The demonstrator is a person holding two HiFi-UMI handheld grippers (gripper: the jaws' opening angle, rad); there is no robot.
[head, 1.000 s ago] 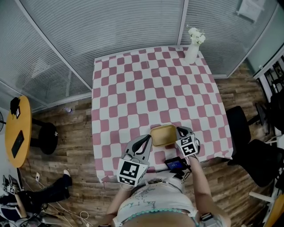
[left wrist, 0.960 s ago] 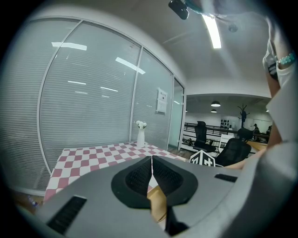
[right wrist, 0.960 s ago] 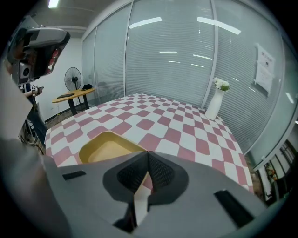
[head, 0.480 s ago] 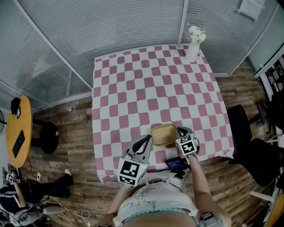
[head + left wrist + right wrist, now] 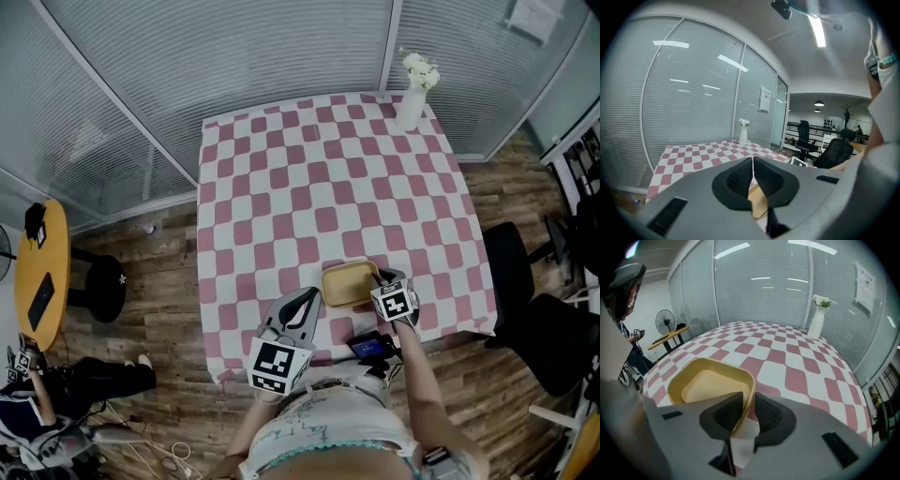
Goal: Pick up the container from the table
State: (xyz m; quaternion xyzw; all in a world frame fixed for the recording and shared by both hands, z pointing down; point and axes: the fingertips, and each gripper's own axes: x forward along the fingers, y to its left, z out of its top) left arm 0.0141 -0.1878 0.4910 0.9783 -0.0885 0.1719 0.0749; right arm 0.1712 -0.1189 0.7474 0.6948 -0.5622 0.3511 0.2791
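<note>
At the far left of the head view, a round yellow side table [image 5: 39, 277] stands on the wooden floor, well apart from the main table [image 5: 319, 178], which has a red and white checked cloth. The left gripper [image 5: 309, 293] hangs over the near edge of this table, just left of the container [image 5: 349, 282]. In the left gripper view its two jaws are pressed together at the tips and nothing is between them [image 5: 753, 164]; a part of the container [image 5: 758, 201] shows below them.

The container is a shallow yellow tray with rounded corners, and it is at the near edge of the table, between the two grippers. Whether it rests on the cloth or is raised a little cannot be told.

The right gripper [image 5: 381, 278] is at the container's right side. In its own view [image 5: 749, 405] the jaws are closed on the container's [image 5: 710, 385] side wall, one jaw inside and one outside.

A white vase with flowers [image 5: 411, 94] stands at the far right corner.
</note>
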